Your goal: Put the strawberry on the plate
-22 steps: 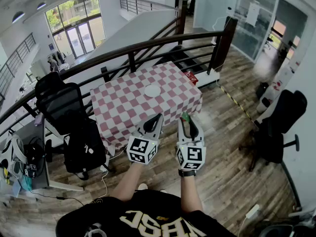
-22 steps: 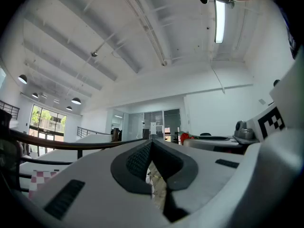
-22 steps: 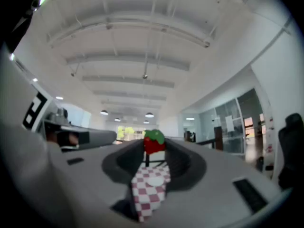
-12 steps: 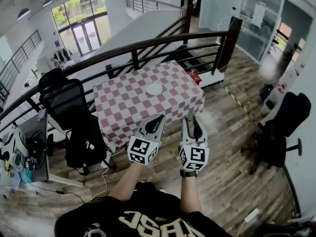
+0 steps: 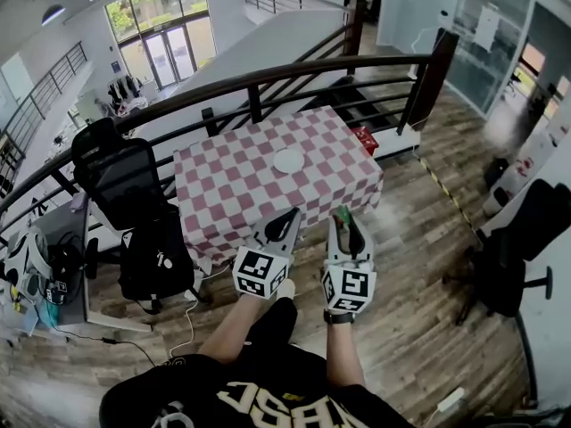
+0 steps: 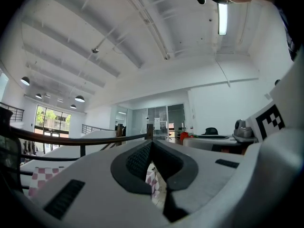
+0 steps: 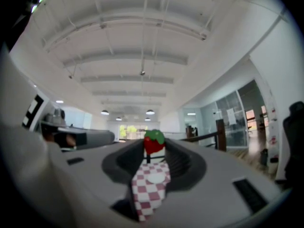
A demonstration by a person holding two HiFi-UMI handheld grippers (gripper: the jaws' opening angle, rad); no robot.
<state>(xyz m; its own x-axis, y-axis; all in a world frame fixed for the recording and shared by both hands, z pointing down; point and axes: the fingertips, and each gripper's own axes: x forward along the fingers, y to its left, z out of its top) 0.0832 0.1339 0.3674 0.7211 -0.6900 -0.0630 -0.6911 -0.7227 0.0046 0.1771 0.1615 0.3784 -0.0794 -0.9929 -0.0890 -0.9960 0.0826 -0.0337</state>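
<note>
Right gripper view: strawberry (image 7: 154, 143) is pinched by right gripper (image 7: 154, 151); left gripper (image 6: 151, 145) jaws are pressed together, empty. Carry step judged; distant plate (image 5: 288, 160) must be reached.

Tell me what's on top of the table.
Only a white plate shows on the checked table. The strawberry is off it, held in the right gripper's jaws. The left gripper's tip covers a bit of the near edge; anything there is hidden.

A red-checked worktop (image 5: 234, 190) stands beside a dark railing (image 5: 437, 78), with a black office chair (image 5: 120, 181) at its left.
</note>
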